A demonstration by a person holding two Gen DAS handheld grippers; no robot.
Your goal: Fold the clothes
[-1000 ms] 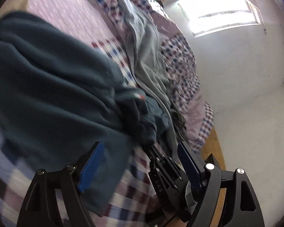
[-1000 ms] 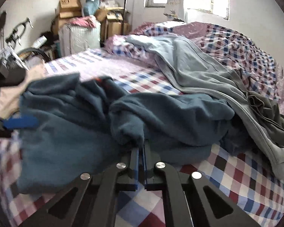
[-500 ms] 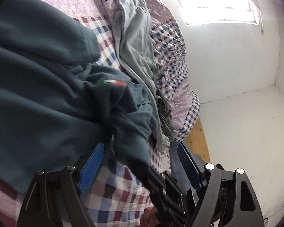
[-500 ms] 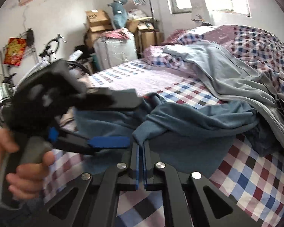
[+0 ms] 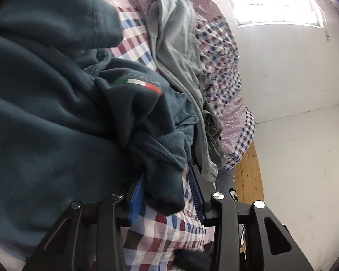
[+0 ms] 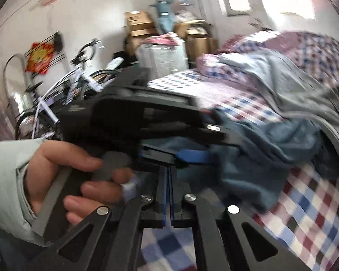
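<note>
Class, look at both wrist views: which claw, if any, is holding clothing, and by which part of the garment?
The left claw straddles a bunched fold of the teal fleece sweatshirt, pads apart, not clamped. The right claw is shut on nothing.

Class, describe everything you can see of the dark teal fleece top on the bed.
The teal fleece top looks soft and napped, lying crumpled in deep folds on the checked bedsheet. A green, white and red stripe badge with unreadable lettering sits on it. One thick fold hangs between the left gripper's open blue-padded fingers. A grey garment lies alongside. The right gripper is shut, holding no cloth.
</note>
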